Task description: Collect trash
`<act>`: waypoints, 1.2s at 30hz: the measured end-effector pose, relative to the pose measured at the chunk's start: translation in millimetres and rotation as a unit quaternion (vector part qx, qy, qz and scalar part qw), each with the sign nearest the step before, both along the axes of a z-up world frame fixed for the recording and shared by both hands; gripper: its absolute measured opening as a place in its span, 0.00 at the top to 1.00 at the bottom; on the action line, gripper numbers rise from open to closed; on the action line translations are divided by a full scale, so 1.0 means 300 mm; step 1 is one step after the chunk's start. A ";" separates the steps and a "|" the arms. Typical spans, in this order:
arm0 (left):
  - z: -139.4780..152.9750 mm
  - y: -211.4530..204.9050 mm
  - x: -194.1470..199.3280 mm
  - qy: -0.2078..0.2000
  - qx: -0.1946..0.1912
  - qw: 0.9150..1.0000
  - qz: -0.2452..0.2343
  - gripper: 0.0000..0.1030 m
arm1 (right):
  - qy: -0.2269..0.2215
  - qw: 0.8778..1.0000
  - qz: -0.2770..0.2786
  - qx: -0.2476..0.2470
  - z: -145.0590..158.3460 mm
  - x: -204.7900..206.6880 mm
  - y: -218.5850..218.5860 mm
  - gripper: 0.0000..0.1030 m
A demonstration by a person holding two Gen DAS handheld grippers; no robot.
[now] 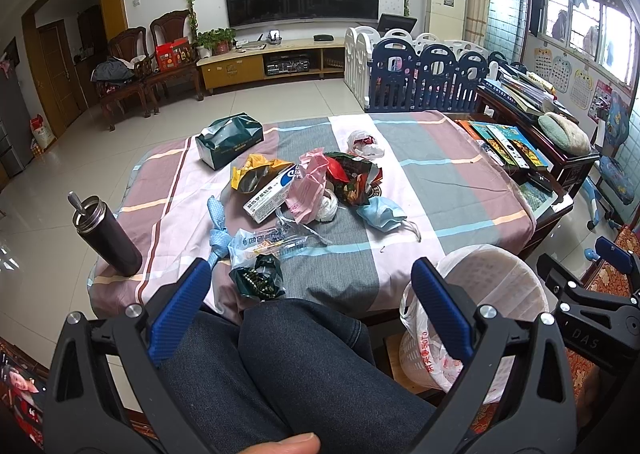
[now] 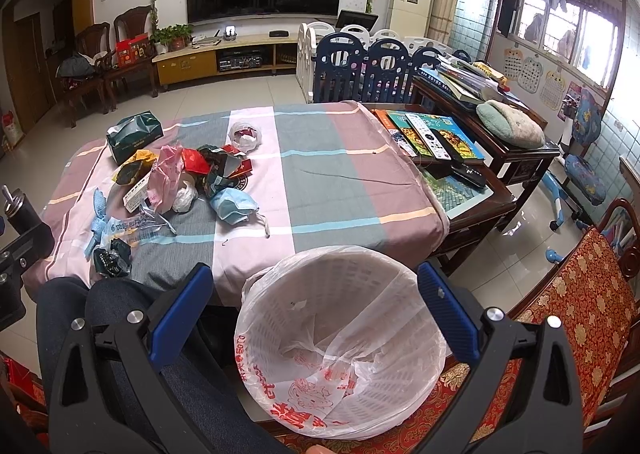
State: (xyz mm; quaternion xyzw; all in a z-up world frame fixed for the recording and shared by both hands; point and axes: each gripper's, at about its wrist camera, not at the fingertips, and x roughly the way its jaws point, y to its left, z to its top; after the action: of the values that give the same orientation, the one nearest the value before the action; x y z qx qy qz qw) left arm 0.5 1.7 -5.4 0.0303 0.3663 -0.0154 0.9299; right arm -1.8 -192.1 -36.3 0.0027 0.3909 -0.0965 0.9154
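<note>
A pile of trash lies on the cloth-covered table (image 1: 440, 189): a white medicine box (image 1: 272, 193), a pink bag (image 1: 308, 185), a blue face mask (image 1: 382, 213), a clear wrapper (image 1: 264, 244) and a dark green wrapper (image 1: 258, 278) near the front edge. A white bin (image 2: 340, 334) lined with a printed plastic bag stands beside the table at the front right. My left gripper (image 1: 310, 274) is open and empty, held low over the person's knees. My right gripper (image 2: 312, 278) is open and empty above the bin. The mask (image 2: 234, 205) also shows in the right wrist view.
A dark thermos (image 1: 106, 234) stands at the table's left corner. A green tissue pack (image 1: 230, 139) lies at the far left. Books and remotes (image 2: 436, 135) lie on a side table at right. A red patterned chair (image 2: 580, 306) is at right.
</note>
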 end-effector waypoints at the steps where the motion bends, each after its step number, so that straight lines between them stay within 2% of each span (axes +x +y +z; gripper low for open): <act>1: 0.000 0.000 0.000 0.000 0.000 1.000 0.000 0.03 | 0.000 1.000 -0.001 0.000 0.006 -0.001 -0.003 0.03; 36: -0.023 0.005 -0.014 0.005 0.000 1.000 0.000 0.03 | -0.001 1.000 -0.001 0.002 0.014 0.005 0.007 0.03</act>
State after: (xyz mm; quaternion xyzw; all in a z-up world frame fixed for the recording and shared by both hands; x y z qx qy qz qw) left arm -3.6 3.3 -12.4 0.0299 0.3706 -0.0154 0.9282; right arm -0.3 -189.8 -32.3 0.0050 0.3899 -0.0969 0.9157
